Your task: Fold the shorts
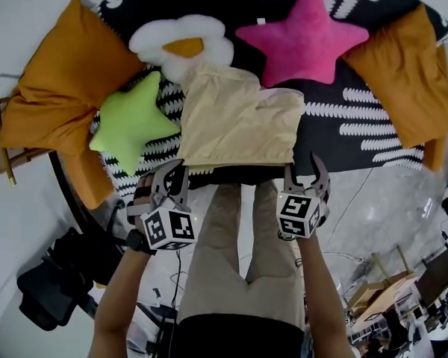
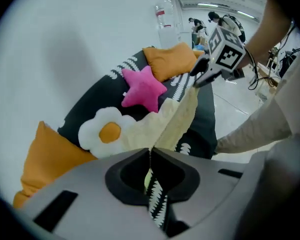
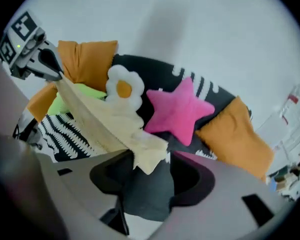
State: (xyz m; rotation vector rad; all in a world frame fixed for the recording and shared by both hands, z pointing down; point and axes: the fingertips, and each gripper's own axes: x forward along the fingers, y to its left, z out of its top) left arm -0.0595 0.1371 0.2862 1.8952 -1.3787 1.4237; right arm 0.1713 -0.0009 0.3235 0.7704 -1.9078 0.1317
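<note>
Shorts [image 1: 239, 121] up at the near edge of the round lounger [image 1: 358, 125], right in the middle, stretched between both tools! The left tool [image 1: 172, 170] is pressed tight together on one near corner, a thin bit of cloth nipped right at its tips. The right tool [image 1: 305, 168] has the other near corner. Its jaws stand a little apart, but a thicker bunch of fabric is caught between them and the edge runs taut from one tool to the other.

Handling, I'd say: light, limp, no stiffness at all. The cloth sags and drapes wherever it isn't pulled, so it will only lie flat if both corners travel together under even tension. Corners or the hem line are the places to grip. Take it mid-panel and it will just crumple. It doesn't look slippery or delicate, though a thin pinch could slide out.

Looks: pale cream-yellow, matte, plain, gently creased, with a step in the far edge where I'd guess the legs part. That far end rests towards the egg-shaped cushion [image 1: 181, 45] and the pink star cushion [image 1: 302, 39], with the green star cushion [image 1: 131, 121] just beside it on the left.
</note>
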